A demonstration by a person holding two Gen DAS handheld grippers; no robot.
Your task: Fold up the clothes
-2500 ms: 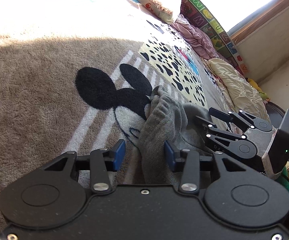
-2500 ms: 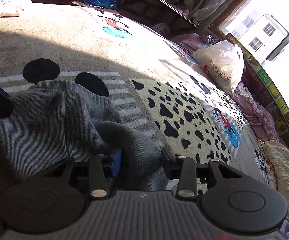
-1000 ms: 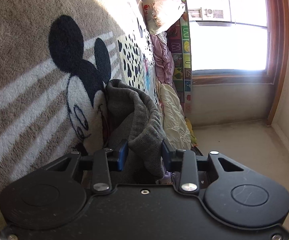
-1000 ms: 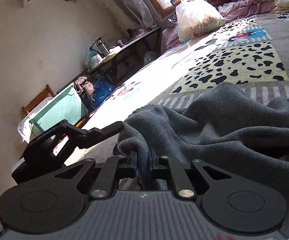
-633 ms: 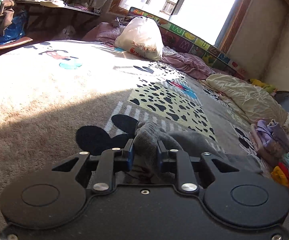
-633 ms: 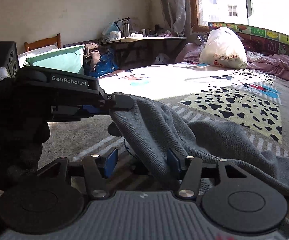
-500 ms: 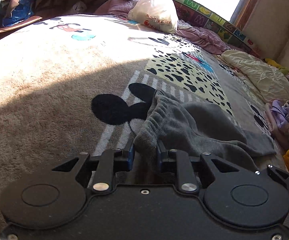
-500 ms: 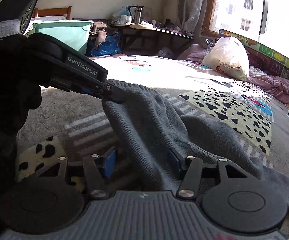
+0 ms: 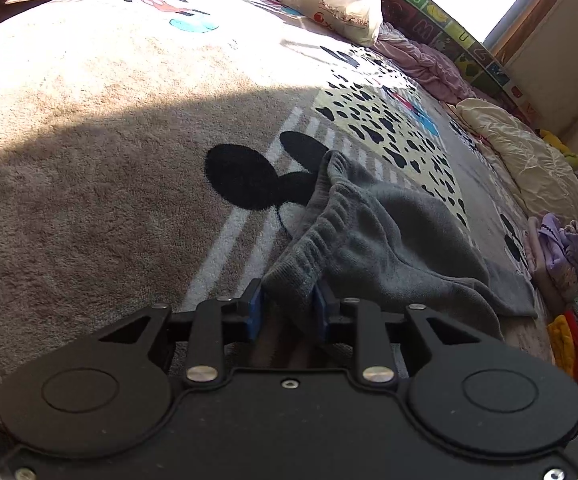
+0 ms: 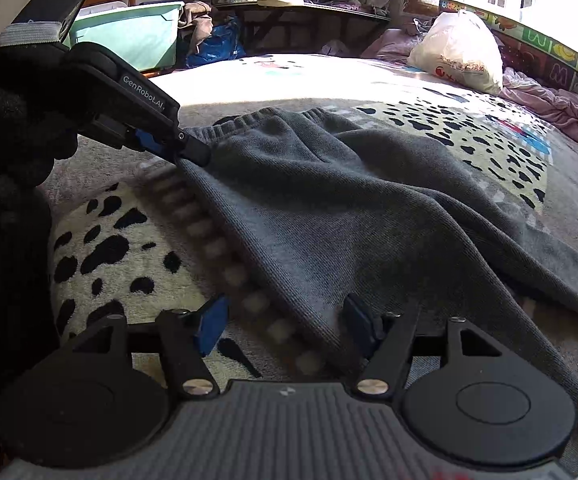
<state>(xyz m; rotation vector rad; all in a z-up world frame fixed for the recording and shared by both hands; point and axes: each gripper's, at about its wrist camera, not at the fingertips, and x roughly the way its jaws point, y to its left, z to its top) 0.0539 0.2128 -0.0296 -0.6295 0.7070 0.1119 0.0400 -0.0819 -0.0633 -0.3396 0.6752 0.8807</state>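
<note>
Your left gripper (image 9: 287,310) has the ribbed hem of the grey knit garment (image 9: 385,248) between its blue pads, pinched, with the jaws easing apart. Your right gripper (image 10: 285,326) stands wide and is opening further; the garment's near edge runs between its fingers with neither pad pressing on it. The garment lies spread across the patterned blanket (image 9: 101,168), over the black mouse ears and striped band. To its left you have broad bare blanket; to its right, a pile of folded clothes (image 9: 565,264) crowds the edge. Only the right wrist view shows your left gripper from the side, gripping the hem, and the green bin (image 10: 137,36) and table beyond.
</note>
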